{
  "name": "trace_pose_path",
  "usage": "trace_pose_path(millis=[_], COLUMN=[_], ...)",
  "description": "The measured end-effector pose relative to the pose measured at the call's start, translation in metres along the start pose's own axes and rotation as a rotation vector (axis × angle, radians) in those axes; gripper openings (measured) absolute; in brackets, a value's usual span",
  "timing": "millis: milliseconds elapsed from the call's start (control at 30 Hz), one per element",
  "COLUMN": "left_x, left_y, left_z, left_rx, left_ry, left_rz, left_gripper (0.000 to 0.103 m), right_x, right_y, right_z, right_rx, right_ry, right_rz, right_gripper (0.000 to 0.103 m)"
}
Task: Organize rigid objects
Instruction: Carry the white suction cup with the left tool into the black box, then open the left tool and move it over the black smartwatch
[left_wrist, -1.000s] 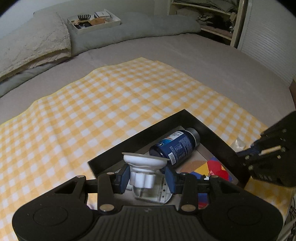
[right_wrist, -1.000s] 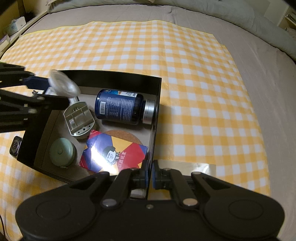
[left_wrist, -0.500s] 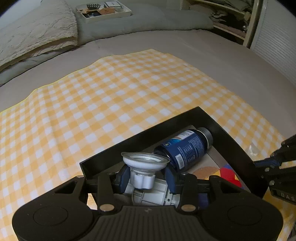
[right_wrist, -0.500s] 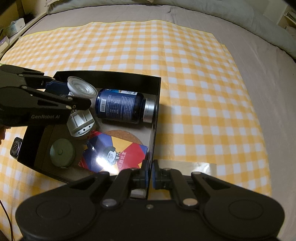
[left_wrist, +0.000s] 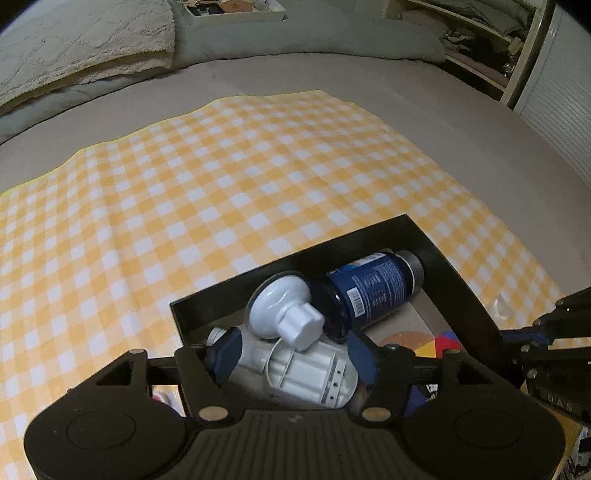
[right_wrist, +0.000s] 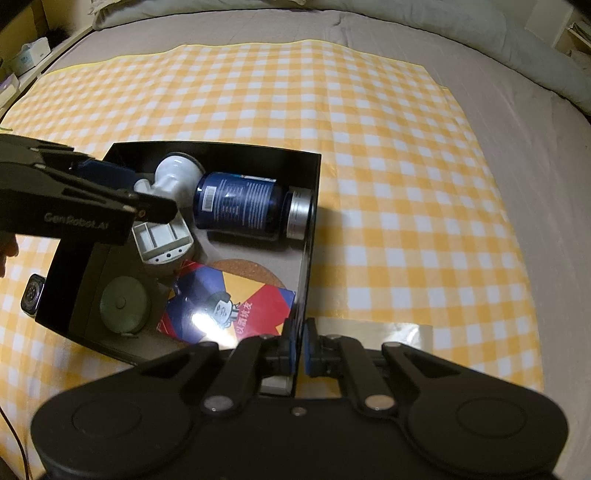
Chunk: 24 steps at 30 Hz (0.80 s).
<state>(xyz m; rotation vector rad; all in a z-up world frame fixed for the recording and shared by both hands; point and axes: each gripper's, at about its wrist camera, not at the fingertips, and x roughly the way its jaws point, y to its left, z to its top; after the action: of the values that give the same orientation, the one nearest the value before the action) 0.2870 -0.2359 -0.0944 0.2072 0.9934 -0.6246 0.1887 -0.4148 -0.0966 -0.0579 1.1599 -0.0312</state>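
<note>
White plastic piece lies free in black box

White plastic suction cup (left_wrist: 282, 314), w/ a round disc and a knob, lies tilted in the far-left corner of the box (right_wrist: 308, 236). It leans on a white ribbed holder (left_wrist: 314, 373) and touches the blue bottle (right_wrist: 240, 206) beside it.

L gripper (left_wrist: 291, 354) has just been opening; its blue pads stand apart on both sides of the cup and holder, not pressing, so nothing is held. R gripper (right_wrist: 298, 350) is closed tight on the near-right wall of the box, pinching the thin edge.

Inside also: bottle lying on its side along the far wall, cap to the right wall; green round case (right_wrist: 123, 304) near the left wall; colourful card (right_wrist: 229, 310) over a cork coaster (right_wrist: 247, 271). Box is quite full, little bare floor near the centre. Outside, the checked cloth (right_wrist: 388, 166) is free at far and right sides; a small watch-like item (right_wrist: 33, 293) sits just beside the left wall.
</note>
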Motion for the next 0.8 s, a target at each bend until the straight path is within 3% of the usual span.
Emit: trace_pose_path(millis=[67, 400, 800], left_x=[-0.003, -0.024, -0.052], left_y=[0.001, -0.009, -0.025], left_z=[-0.001, -0.009, -0.020], left_rx=[-0.008, -0.001, 0.013], left_ry=[0.000, -0.013, -0.036], left_rz=[0.004, -0.022, -0.036], left_gripper=[0.082, 0.102, 0.103], right_x=[0.000, 0.000, 0.000], right_y=[0.000, 0.000, 0.000], right_z=[0.000, 0.000, 0.001], right_rx=[0.001, 0.003, 0.008], right_ry=[0.000, 0.000, -0.002], right_rz=[0.000, -0.001, 0.002], right_gripper=[0.005, 0.005, 0.005])
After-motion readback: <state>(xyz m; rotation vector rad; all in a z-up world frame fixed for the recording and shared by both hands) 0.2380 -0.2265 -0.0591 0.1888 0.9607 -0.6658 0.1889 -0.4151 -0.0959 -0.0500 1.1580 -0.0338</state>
